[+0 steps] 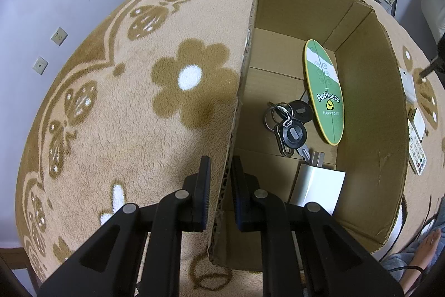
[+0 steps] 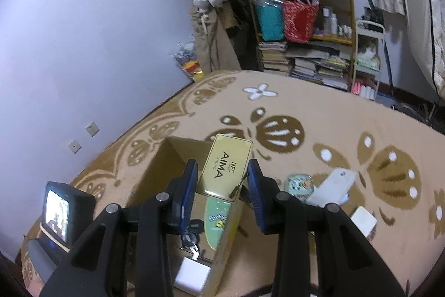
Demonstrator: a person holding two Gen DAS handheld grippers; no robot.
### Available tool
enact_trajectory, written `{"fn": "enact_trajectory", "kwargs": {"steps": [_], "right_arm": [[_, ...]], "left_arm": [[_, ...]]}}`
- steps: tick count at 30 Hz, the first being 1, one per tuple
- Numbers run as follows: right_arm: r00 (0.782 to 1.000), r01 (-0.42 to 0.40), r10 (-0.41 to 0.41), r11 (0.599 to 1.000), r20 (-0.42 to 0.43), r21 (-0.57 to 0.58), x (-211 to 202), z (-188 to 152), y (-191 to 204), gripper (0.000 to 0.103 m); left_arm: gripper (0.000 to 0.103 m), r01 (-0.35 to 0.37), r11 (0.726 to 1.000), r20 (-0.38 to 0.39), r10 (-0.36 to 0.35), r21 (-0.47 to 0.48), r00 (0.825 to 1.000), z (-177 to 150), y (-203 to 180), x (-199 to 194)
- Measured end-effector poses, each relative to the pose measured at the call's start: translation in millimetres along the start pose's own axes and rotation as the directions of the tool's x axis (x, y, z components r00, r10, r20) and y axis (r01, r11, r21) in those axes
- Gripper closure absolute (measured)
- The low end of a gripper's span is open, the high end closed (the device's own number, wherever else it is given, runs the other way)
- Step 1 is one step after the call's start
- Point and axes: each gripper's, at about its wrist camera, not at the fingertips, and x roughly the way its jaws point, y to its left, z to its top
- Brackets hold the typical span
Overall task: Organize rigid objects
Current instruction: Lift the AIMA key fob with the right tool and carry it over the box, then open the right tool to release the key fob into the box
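Tan flowered rug (image 1: 116, 130) underneath, open cardboard box (image 1: 370, 107) on it. Left gripper (image 1: 219, 194) clamped tight on the box's near wall. Inside: green oval board (image 1: 325, 93), white charger (image 1: 317, 188), black keys (image 1: 289, 127). Right gripper (image 2: 222, 185) above the box, pinching a gold card (image 2: 225, 169) edge to edge.

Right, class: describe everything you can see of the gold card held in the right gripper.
The gold card is a flat, glossy rectangle with rounded corners and a thin border, printed in black with "NFC" and "AIMA". It looks like rigid plastic. It is pinched edgewise by the right gripper, tilted, above the open cardboard box.
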Motion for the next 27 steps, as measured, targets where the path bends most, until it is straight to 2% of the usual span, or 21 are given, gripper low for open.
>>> {"fn": "enact_trajectory", "kwargs": {"steps": [6, 10, 19, 27], "right_arm": [[0.998, -0.061, 0.063, 0.996, 0.026, -0.059, -2.8, 6.9, 25.3, 0.064], [0.996, -0.09, 0.091, 0.993, 0.009, -0.075, 6.1, 3.9, 36.2, 0.064], [0.988, -0.121, 0.113, 0.99, -0.107, -0.071, 45.6, -19.8, 40.2, 0.064], [0.975, -0.099, 0.085, 0.993, -0.204, -0.057, 75.3, -41.7, 31.1, 0.064]], "left_arm": [[0.089, 0.0, 1.0, -0.003, 0.0, -0.001, 1.0, 0.2, -0.1, 1.0], [0.089, 0.0, 1.0, -0.004, 0.0, 0.001, 1.0, -0.7, 0.0, 0.4], [0.088, 0.0, 1.0, -0.006, 0.0, 0.002, 1.0, 0.7, 1.2, 1.8], [0.088, 0.0, 1.0, -0.006, 0.0, 0.005, 1.0, 1.4, 0.4, 1.8]]}}
